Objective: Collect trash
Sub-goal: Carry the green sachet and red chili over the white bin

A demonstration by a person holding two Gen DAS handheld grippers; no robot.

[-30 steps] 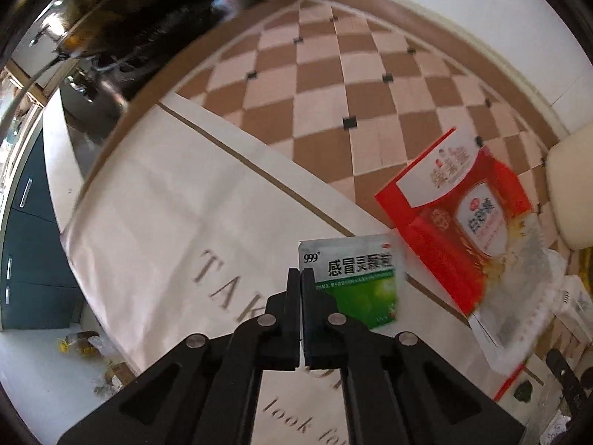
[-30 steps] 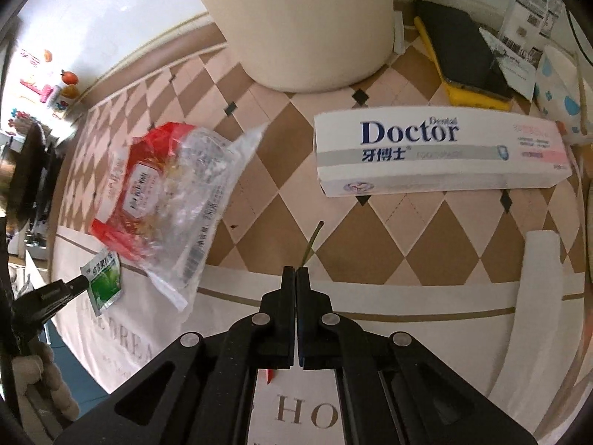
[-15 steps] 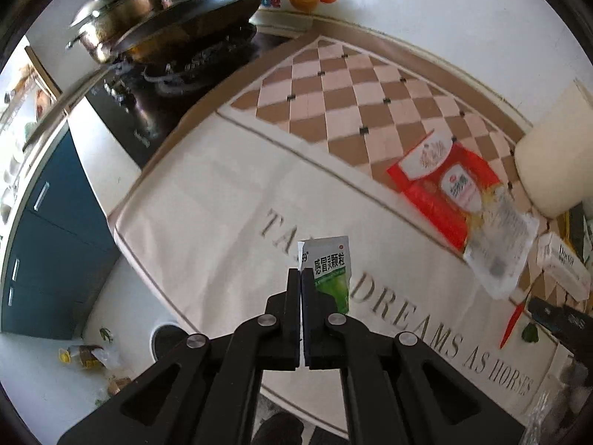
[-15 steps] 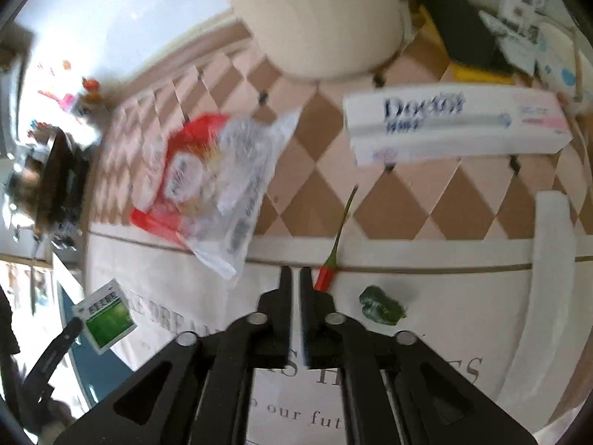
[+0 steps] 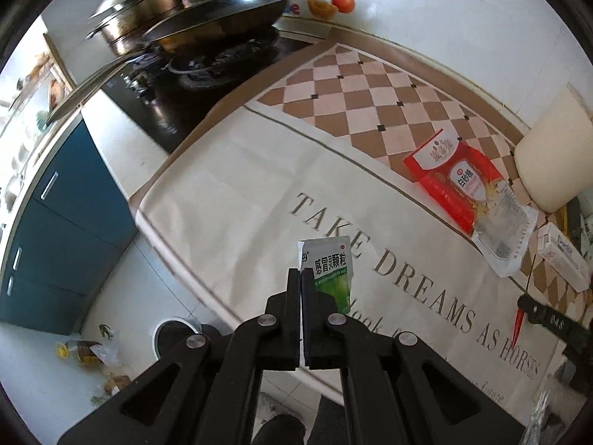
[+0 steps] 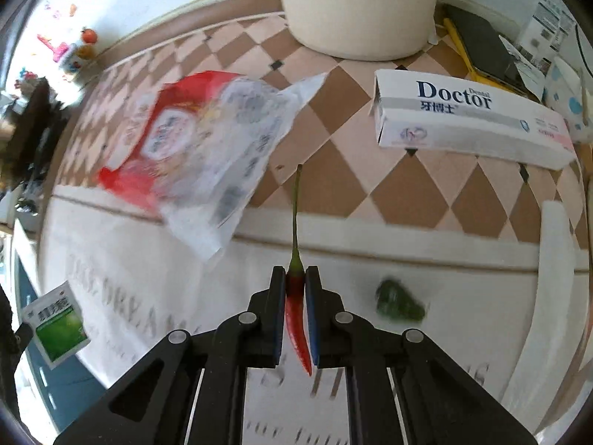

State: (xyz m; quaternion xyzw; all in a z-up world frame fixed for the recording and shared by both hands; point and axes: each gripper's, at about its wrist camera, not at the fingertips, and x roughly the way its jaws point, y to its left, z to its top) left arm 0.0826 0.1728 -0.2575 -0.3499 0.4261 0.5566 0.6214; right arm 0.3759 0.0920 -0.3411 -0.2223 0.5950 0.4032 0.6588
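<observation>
1. In the left wrist view, the left gripper (image 5: 300,278) sits at lower centre, its fingers clenched on the edge of a green and white medicine sachet (image 5: 330,272), which stands up above the fingertips.
2. Behind the sachet lies a cream cloth (image 5: 237,200) with printed words, spread over the counter; a checked brown and beige band crosses its upper right part.
3. A red and clear snack bag (image 5: 465,189) lies flat toward the right of that frame, partly on the checked band.
4. A dark wok (image 5: 207,26) rests on the stove at upper left, and blue cabinet doors (image 5: 59,222) fill the left edge.
5. In the right wrist view, the right gripper (image 6: 295,278) at lower centre grasps a red chili (image 6: 296,315) between its fingers; the green stem points up past the tips and the red tip hangs down between the fingers.
6. The snack bag (image 6: 207,144) appears blurred at left centre of this frame, and the sachet (image 6: 55,322) shows at the lower left edge.
7. A white toothpaste box (image 6: 467,122) lies at upper right on the checked band.
8. A small green scrap (image 6: 398,304) lies on the cloth just right of the right gripper.
9. A large cream cylinder (image 6: 359,3) stands at top centre.
</observation>
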